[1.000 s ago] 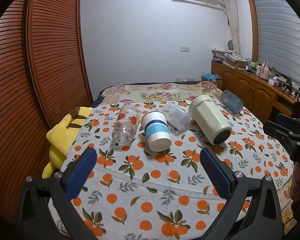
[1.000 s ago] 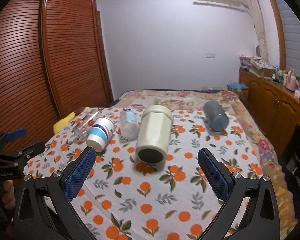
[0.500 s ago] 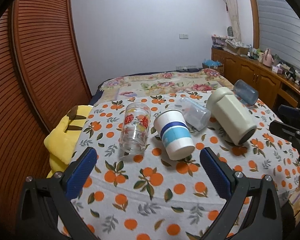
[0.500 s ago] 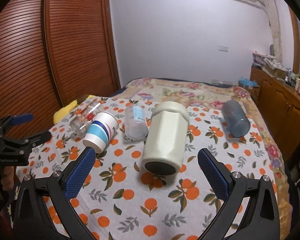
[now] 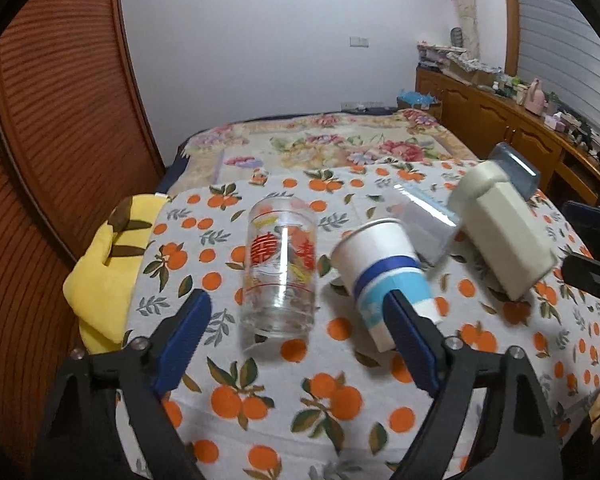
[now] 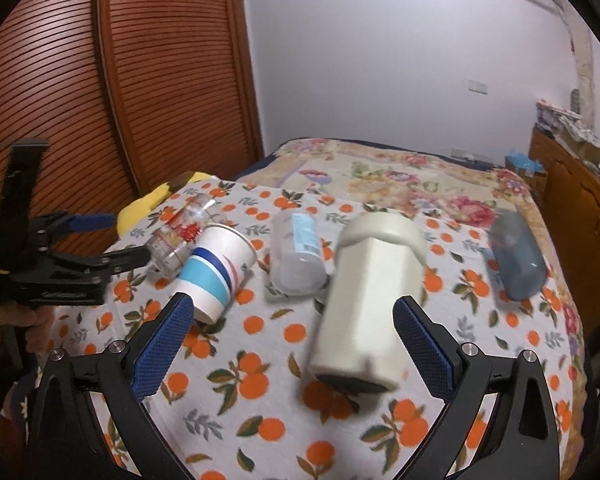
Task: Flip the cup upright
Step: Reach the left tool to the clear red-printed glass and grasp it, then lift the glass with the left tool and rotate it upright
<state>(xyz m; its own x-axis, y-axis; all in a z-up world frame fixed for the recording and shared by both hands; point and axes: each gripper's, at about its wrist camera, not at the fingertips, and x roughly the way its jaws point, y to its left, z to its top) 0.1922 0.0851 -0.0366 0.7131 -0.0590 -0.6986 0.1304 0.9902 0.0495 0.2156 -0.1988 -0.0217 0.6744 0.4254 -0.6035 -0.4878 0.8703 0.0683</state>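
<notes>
With both my left gripper (image 5: 296, 328) and right gripper (image 6: 292, 334) spread wide and empty, the glass cup (image 5: 279, 264) lay on its side on the orange-print cloth (image 5: 332, 392) between my left fingers.

Five vessels lie on their sides in a row on the bed (image 5: 340, 412). Taking the paper cup (image 5: 384, 276) as landmark: the glass (image 5: 280, 264) lies just to its left, the clear cup (image 5: 424, 220) just behind it to the right, the mug (image 5: 504, 236) farther right, and the bottle (image 6: 516, 252) beyond the mug, farthest right. A cushion (image 5: 104, 264) lies left of the glass at the bed's edge.
</notes>
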